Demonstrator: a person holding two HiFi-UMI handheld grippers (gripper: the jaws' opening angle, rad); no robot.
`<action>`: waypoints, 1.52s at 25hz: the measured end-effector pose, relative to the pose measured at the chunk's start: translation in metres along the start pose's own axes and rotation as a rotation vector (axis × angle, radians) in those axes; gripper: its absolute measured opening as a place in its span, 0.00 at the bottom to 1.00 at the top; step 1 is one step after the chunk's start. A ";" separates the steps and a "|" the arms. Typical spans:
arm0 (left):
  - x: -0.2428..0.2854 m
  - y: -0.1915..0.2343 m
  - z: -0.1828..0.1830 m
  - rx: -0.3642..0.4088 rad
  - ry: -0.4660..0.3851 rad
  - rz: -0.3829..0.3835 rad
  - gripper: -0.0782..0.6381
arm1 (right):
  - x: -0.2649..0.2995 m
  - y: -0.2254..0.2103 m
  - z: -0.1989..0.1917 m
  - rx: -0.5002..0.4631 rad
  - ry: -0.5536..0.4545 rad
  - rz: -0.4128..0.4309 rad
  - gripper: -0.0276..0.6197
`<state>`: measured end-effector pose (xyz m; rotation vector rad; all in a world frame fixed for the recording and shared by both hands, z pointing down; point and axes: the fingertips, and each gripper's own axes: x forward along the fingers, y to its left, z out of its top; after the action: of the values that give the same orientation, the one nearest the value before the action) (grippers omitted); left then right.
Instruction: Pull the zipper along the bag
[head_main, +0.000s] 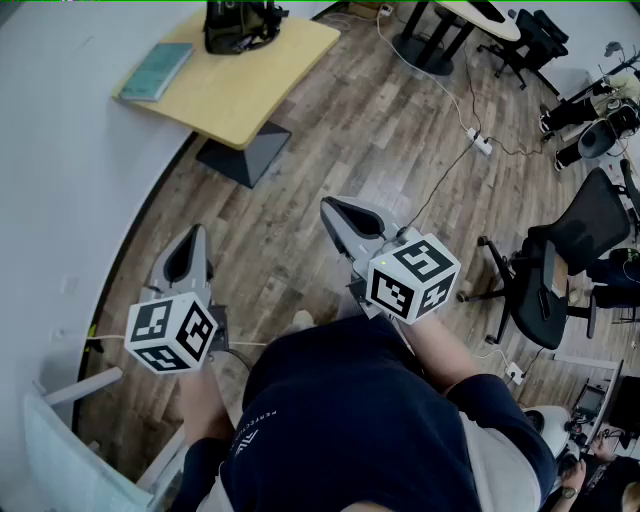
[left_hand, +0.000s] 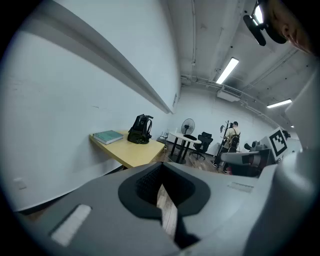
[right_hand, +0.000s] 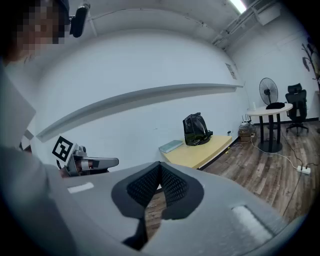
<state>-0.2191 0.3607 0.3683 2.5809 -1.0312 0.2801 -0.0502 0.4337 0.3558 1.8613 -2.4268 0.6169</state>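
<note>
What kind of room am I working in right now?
Probably an office or lab workspace: a yellow desk with a black bag on it, a swivel office chair, and a power strip trailing cable across the wood floor.

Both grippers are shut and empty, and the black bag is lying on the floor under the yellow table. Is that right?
Not quite. The black bag is not on the floor: it stands on top of the yellow table, beside the teal book, as the head view shows. The left gripper and right gripper are indeed shut and empty.
</note>
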 end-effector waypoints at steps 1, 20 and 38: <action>0.000 -0.001 0.000 0.003 0.006 -0.001 0.13 | -0.002 0.000 0.000 0.001 0.000 -0.003 0.05; 0.042 0.002 0.014 0.028 -0.016 0.043 0.14 | 0.044 -0.036 0.008 -0.027 0.033 0.083 0.05; 0.162 0.039 0.067 -0.048 -0.031 0.209 0.13 | 0.167 -0.122 0.098 -0.239 0.051 0.253 0.05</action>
<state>-0.1263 0.2072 0.3658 2.4440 -1.3052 0.2644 0.0368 0.2222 0.3432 1.4483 -2.5899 0.3564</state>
